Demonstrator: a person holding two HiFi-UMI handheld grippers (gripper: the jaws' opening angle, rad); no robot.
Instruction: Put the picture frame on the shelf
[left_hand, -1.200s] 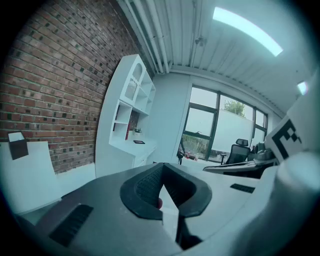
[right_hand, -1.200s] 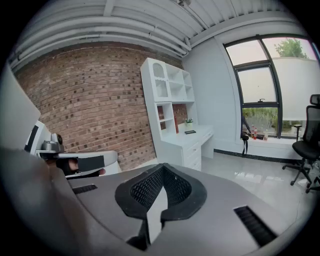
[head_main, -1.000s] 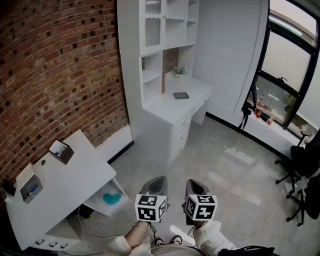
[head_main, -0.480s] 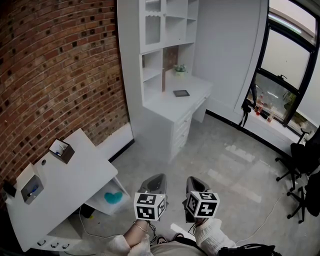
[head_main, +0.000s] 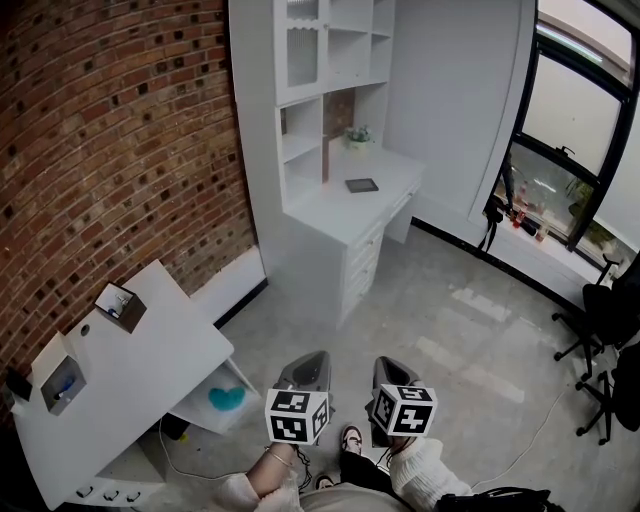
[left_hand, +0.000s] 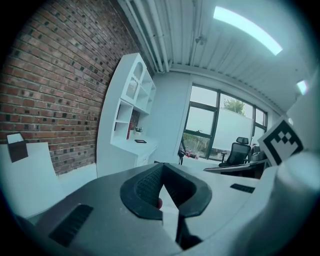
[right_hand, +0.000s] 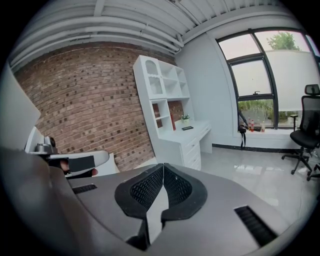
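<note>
The left gripper (left_hand: 162, 168) was closed with nothing between its jaws, and the right gripper (right_hand: 163, 168) was likewise closed and empty. The two were held side by side, low and close to the person. Well ahead of both grippers, across open floor, the picture frame (head_main: 361, 185) lay flat on the white surface (head_main: 338, 218), apart from either gripper. The shelf (head_main: 302, 152) rose above the far left of that surface, beyond the frame, and a small potted plant (head_main: 358, 137) stood behind it. The frame showed only as a small dark rectangle, its face too small to make out. In the head view the marker cubes covered the rear of each gripper, and the person's arms were cut off at the bottom edge.
</note>
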